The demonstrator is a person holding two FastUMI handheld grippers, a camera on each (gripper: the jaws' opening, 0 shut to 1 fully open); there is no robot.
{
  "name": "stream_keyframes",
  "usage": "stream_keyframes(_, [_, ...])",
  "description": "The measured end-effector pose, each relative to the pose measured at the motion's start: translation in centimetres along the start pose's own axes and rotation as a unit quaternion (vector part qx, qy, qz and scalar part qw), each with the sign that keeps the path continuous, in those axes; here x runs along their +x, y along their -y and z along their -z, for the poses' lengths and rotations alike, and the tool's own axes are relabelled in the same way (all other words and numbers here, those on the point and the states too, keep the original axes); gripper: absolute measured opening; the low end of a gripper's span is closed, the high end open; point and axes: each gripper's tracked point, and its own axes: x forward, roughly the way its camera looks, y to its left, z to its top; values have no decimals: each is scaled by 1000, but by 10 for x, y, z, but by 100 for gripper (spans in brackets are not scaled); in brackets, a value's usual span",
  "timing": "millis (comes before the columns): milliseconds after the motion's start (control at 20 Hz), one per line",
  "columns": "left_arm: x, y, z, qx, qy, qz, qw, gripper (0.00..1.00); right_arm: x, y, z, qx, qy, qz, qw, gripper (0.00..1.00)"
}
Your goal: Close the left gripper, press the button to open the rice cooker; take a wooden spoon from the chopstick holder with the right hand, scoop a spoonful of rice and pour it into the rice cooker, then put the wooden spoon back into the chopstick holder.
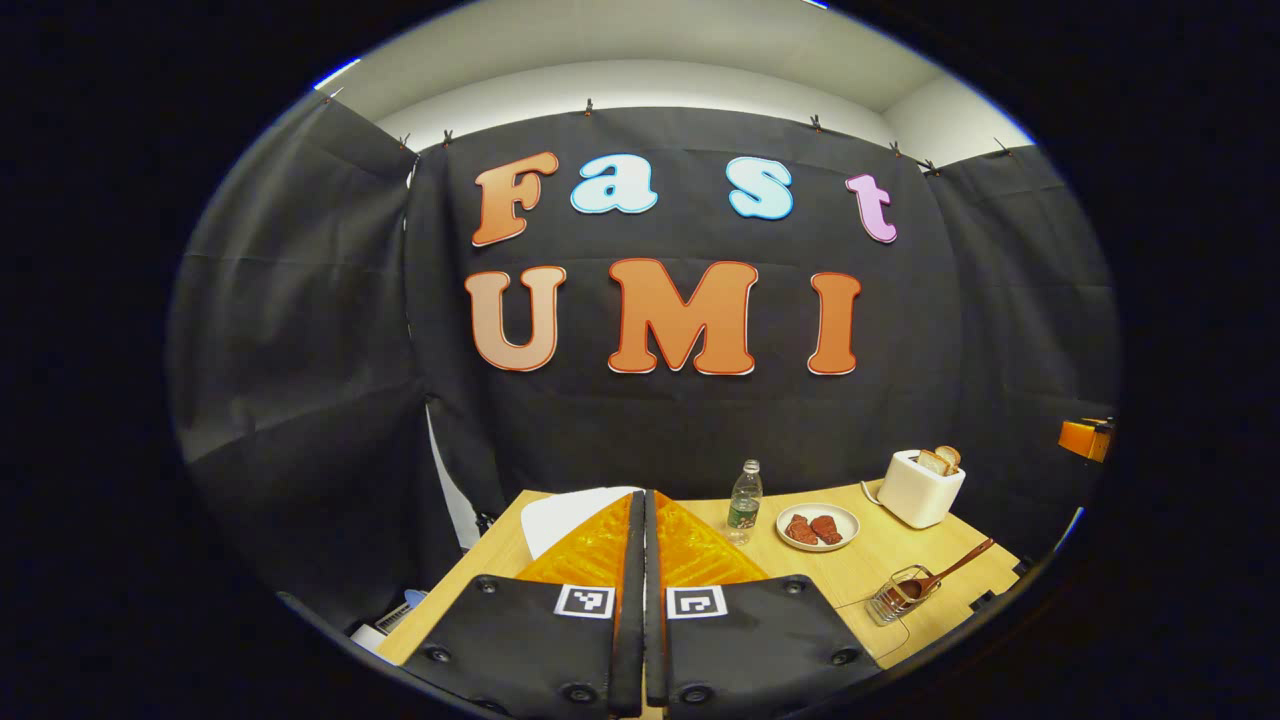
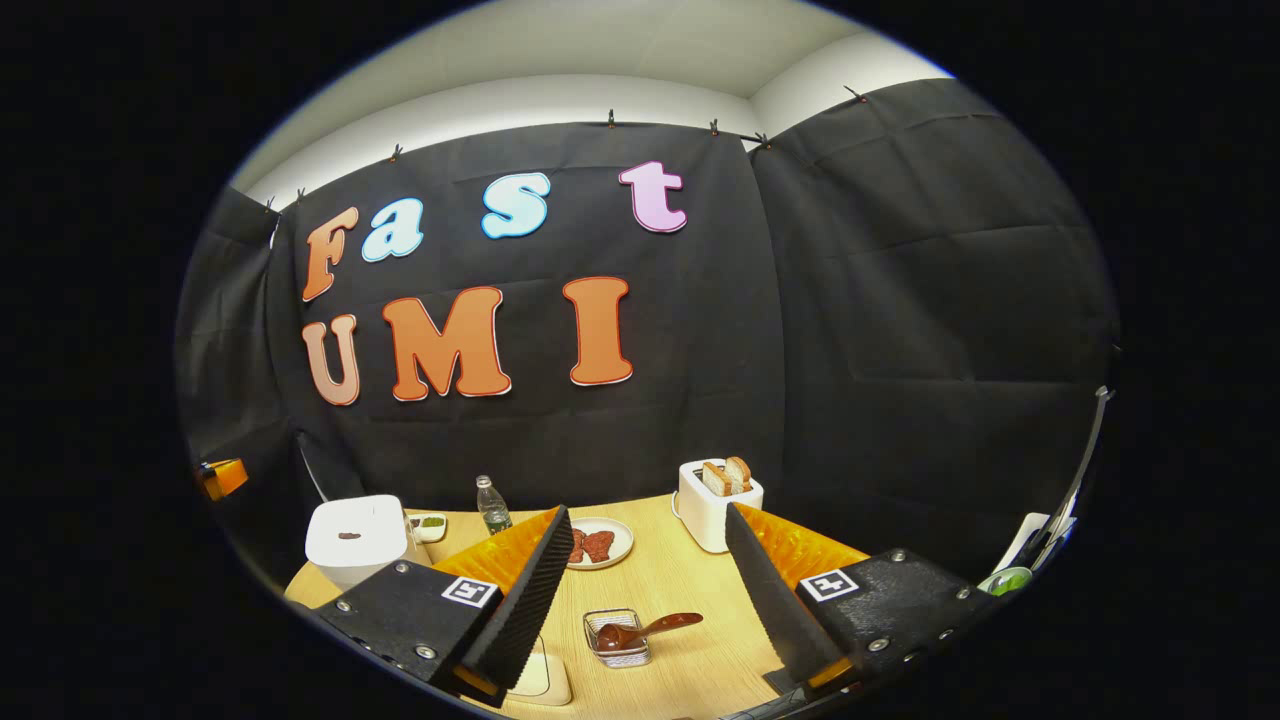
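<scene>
The white rice cooker [image 2: 357,540] stands at the table's left with its lid down; its top [image 1: 575,510] peeks out behind my left gripper's fingers. My left gripper [image 1: 645,497] is shut with nothing between its fingers, held above the table just in front of the cooker. The wire chopstick holder [image 2: 618,640] stands near the front edge, and the wooden spoon [image 2: 655,628] lies in it with its handle pointing right. My right gripper [image 2: 647,512] is open and empty, hovering above and short of the holder. In the left gripper view the holder [image 1: 897,597] and the spoon [image 1: 950,570] are at the lower right.
A white toaster [image 2: 714,500] with bread slices, a plate of red meat [image 2: 600,545], a water bottle [image 2: 491,505] and a small dish [image 2: 430,523] stand along the back of the wooden table [image 2: 690,660]. A pale container [image 2: 540,682] sits half hidden behind my right gripper's left finger.
</scene>
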Motion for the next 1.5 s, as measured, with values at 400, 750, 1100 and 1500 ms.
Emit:
stream_keyframes(400, [88,-2,46,6,-52,13,999,5,4,-3,9,-4,-15,5,1000,94])
stream_keyframes(750, [154,-7,128,-15,-156,20,987,6,8,2,19,-7,-29,20,999,94])
stream_keyframes(1100, [171,-14,170,-10,-215,18,976,6,11,10,31,14,-46,33,998,94])
stream_keyframes(1500, [165,-13,171,-23,-219,12,975,7,14,4,34,22,-46,29,998,94])
